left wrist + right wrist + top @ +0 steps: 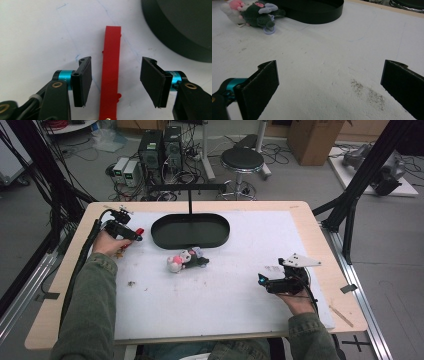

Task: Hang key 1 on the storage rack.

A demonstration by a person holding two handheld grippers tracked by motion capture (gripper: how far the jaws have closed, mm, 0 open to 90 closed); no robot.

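While no lettering reads anywhere, my left gripper (116, 82) straddles a long red plastic strip (110, 75) — flat, with small side nubs. Its jaws stand apart, not touching it — my right gripper (329, 85) gapes wide, holding nothing.

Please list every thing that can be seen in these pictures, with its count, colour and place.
red strip: one, red, flat on the white mat, between the left gripper's jaws, not yet touched by the pads
tray: one, black, oval, far middle of the mat
plush toys: a small cluster, white-pink and dark, on the mat in front of the tray
mat: one, white, covers the table top
table: one, light wood
stool: one, black, on the floor beyond the table
left gripper: one, black, jaws apart around the strip
right gripper: one, black, jaws wide open above bare mat
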